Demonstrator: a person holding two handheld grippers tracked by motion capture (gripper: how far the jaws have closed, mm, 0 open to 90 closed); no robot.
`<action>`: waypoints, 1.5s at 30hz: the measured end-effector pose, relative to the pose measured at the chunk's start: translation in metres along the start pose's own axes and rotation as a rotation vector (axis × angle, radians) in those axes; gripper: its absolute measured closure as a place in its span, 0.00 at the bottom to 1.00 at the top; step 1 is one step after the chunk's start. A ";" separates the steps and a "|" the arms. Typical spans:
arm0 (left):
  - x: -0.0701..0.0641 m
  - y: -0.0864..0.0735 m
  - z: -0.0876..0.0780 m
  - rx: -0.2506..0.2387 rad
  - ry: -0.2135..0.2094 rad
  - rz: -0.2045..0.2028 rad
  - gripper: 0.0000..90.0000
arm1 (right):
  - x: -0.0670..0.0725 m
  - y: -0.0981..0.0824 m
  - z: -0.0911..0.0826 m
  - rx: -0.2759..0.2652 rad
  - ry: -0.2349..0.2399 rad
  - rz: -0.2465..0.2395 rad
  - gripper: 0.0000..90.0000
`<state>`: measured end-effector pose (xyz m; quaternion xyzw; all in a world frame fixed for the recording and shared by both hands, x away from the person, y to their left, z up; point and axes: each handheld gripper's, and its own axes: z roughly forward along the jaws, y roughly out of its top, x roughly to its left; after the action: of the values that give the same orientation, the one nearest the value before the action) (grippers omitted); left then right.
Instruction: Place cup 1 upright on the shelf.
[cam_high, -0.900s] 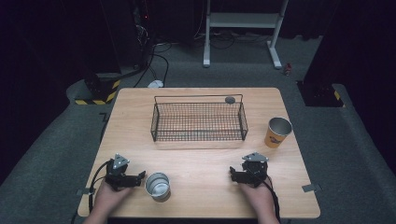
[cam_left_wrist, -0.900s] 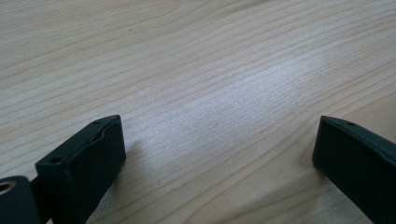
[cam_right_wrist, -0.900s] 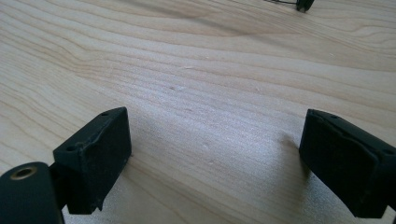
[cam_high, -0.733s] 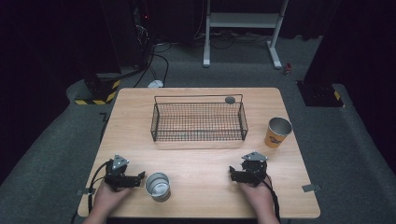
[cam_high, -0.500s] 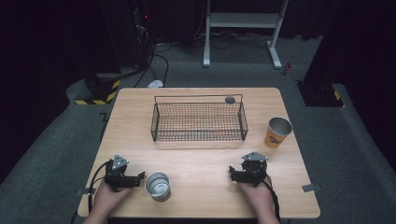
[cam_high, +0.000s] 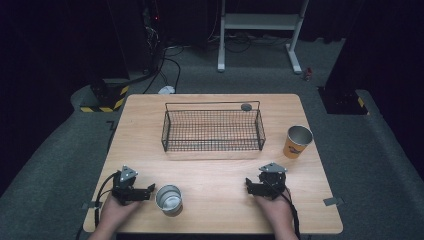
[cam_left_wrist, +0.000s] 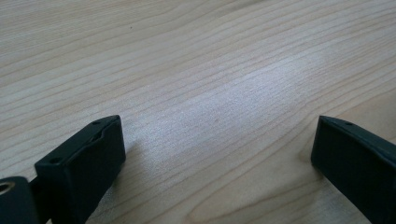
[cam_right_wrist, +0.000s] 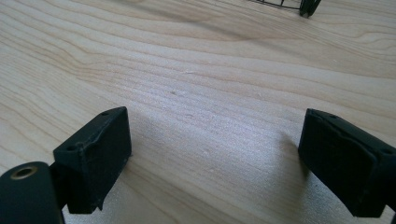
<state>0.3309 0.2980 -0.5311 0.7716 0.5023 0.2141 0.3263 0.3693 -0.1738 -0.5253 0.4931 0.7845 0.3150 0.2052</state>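
Both grippers rest on the worktop (cam_high: 215, 175) at its near edge. The left gripper (cam_high: 150, 192) sits just left of the silver cup (cam_high: 168, 198), jaws released and holding nothing. The right gripper (cam_high: 248, 187) has jaws spread wide too.

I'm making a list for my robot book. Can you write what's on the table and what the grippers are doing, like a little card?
table: light wood
basket: black wire, middle, nothing inside
silver cup: near edge, beside left gripper
orange cup: upright, right of basket
left gripper: open, holding nothing
right gripper: open, holding nothing
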 end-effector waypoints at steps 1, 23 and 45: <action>0.000 0.000 0.000 0.001 0.000 0.003 0.04 | 0.000 0.000 0.000 -0.001 -0.002 0.000 0.11; 0.000 0.000 0.000 0.001 0.000 0.003 0.04 | 0.000 0.002 -0.014 -0.096 -0.011 -0.002 0.20; 0.000 0.000 0.000 0.000 0.002 -0.002 0.03 | -0.005 0.003 -0.026 -0.181 -0.024 0.004 0.20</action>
<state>0.3307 0.2980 -0.5311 0.7709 0.5035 0.2147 0.3258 0.3572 -0.1852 -0.5051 0.4779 0.7492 0.3794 0.2578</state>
